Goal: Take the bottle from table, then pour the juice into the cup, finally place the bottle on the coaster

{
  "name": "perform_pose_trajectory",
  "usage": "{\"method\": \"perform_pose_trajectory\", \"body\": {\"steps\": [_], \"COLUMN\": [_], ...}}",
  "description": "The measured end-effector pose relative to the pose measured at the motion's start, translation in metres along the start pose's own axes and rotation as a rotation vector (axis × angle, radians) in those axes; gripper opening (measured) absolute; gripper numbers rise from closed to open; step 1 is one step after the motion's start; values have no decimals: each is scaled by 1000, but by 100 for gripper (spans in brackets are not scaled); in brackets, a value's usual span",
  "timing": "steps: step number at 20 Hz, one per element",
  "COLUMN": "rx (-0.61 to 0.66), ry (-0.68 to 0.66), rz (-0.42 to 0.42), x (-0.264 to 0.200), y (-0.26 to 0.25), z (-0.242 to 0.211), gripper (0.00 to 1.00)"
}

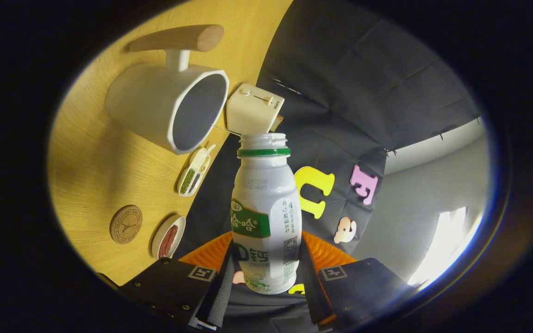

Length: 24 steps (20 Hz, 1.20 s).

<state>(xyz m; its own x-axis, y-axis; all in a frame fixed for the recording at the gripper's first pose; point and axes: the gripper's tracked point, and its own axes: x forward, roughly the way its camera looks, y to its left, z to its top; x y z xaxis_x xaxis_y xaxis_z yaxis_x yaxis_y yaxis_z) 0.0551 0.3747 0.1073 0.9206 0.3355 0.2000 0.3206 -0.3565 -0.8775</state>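
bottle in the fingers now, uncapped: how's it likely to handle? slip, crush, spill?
The bottle looks like thin glossy plastic, so probably slick and somewhat squeezable where the gripper clamps its lower body. It is tall and narrow, so likely tippy once set on the coaster. Its open mouth could spill if jolted.

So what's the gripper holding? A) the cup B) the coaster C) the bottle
C: the gripper has both fingers pressed on the bottle, which has no cap on; the cup and coaster sit apart on the table.
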Motion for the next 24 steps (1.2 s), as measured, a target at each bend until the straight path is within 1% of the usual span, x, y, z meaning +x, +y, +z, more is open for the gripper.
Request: {"method": "perform_pose_trajectory", "body": {"steps": [5, 10, 16, 22, 24], "rx": [-23, -84, -117, -154, -147], "ry": [-2, -27, -41, -41, -40], "rz": [-19, -66, -105, -107, -108], "x": [2, 0, -5, -9, -9], "y": [-9, -21, -22, -11, -12], "z": [-1, 4, 8, 8, 7], "gripper": [67, 67, 67, 67, 67]}}
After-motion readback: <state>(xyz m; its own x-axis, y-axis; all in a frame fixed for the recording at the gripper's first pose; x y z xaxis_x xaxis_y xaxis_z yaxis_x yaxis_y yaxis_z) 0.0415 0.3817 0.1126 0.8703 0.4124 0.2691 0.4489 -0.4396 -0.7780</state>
